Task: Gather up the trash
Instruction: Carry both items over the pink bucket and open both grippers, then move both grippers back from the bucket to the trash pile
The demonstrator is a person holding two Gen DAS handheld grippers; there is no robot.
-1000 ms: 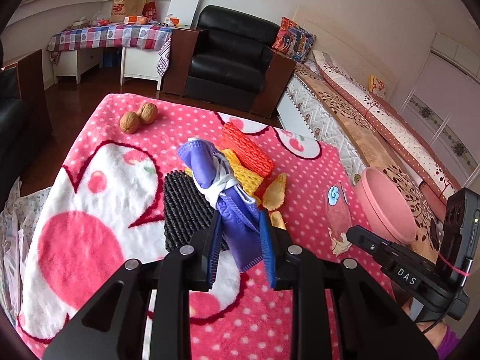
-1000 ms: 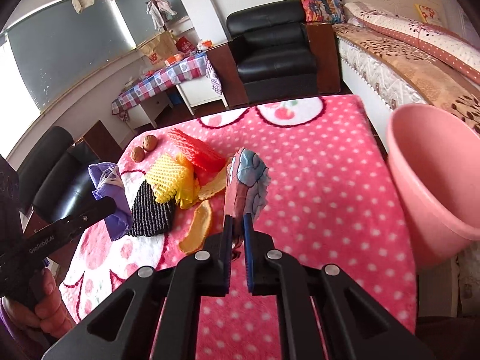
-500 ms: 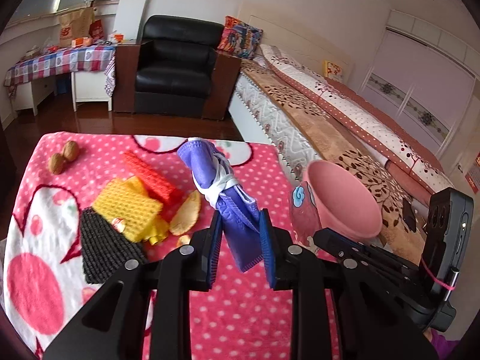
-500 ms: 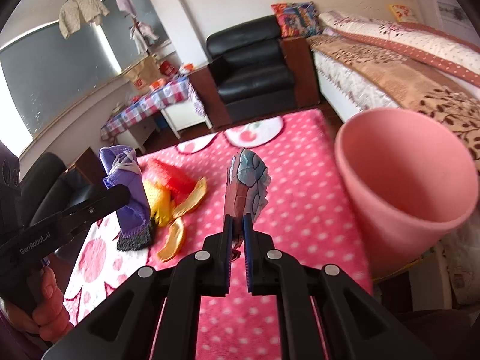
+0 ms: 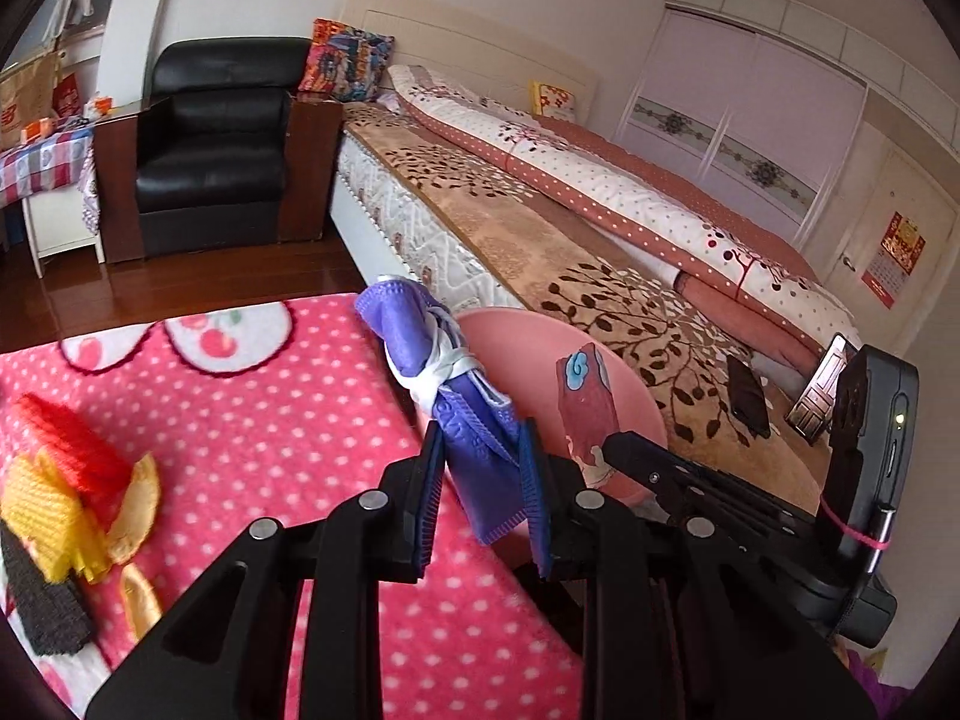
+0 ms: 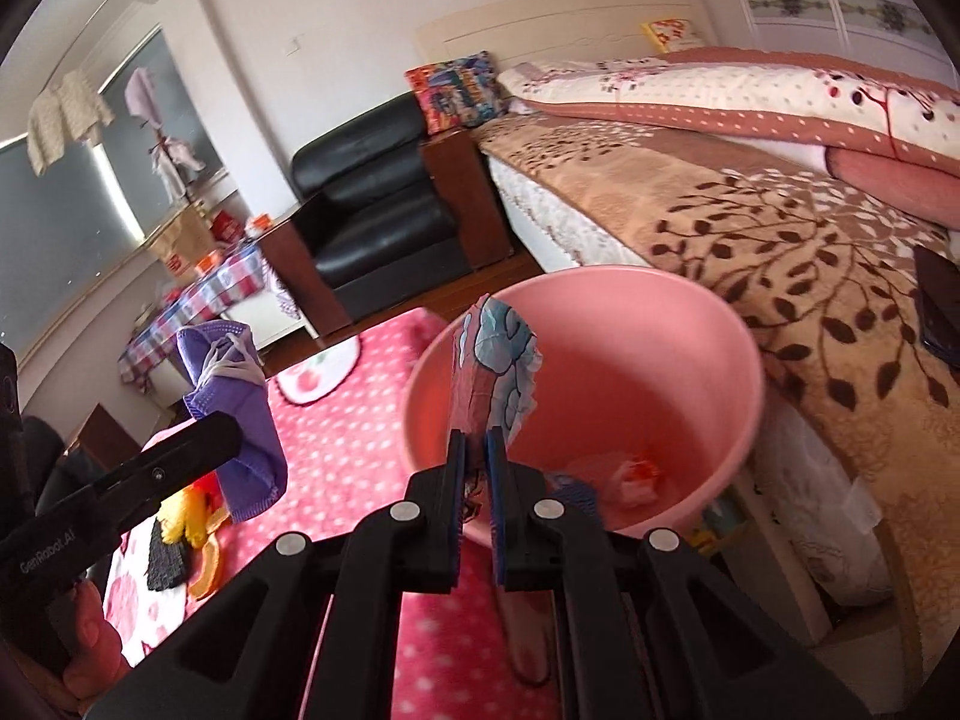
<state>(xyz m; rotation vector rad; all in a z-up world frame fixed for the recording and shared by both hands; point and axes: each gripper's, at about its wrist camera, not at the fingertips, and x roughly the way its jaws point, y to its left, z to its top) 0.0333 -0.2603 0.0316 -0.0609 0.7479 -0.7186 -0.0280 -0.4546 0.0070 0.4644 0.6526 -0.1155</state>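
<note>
My left gripper (image 5: 480,450) is shut on a folded purple face mask (image 5: 444,384) with white straps, held up near the right edge of the pink dotted blanket (image 5: 288,420). My right gripper (image 6: 474,438) is shut on a red and blue wrapper (image 6: 498,360), which hangs over the mouth of the pink bin (image 6: 678,384). The bin (image 5: 522,348) stands between the table and the bed and holds some crumpled trash (image 6: 630,474). From the right wrist view the mask (image 6: 234,390) and the left gripper's black finger (image 6: 180,450) show at the left.
Red, yellow and black foam nets (image 5: 54,504) and orange peels (image 5: 138,498) lie at the left on the blanket. A bed (image 5: 600,252) with a leaf-pattern cover stands right behind the bin, with a dark phone (image 5: 750,402) on it. A black armchair (image 5: 216,144) stands at the back.
Both grippers have swung right from over the trash pile toward the pink bin, each still gripping its item. The wrapper now hangs over the bin's opening.
</note>
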